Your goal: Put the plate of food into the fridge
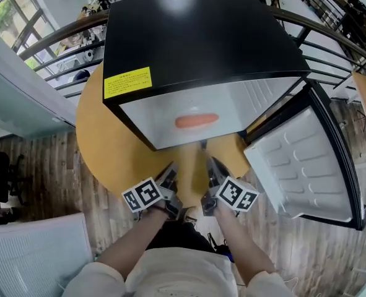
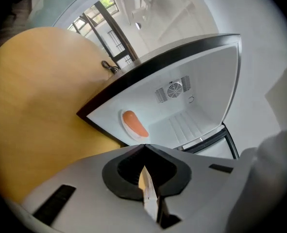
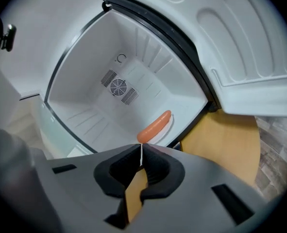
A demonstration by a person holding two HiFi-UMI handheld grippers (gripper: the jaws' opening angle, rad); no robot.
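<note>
An orange sausage (image 1: 196, 120) lies on a white plate inside the open black mini fridge (image 1: 195, 36), near the front of its white floor. The left gripper view shows the sausage (image 2: 134, 123) on the plate (image 2: 126, 128) just ahead of the jaws. The right gripper view shows the sausage (image 3: 154, 126) and the plate's rim (image 3: 168, 126). My left gripper (image 1: 173, 173) and right gripper (image 1: 211, 167) hover side by side over the table in front of the fridge opening. Both are shut with nothing between the jaws, and both are clear of the plate.
The fridge stands on a round yellow table (image 1: 117, 159). Its door (image 1: 306, 166) hangs open to the right, white inner shelves facing up. A metal railing (image 1: 59, 42) curves behind the table. Wooden floor (image 1: 40, 166) lies around it.
</note>
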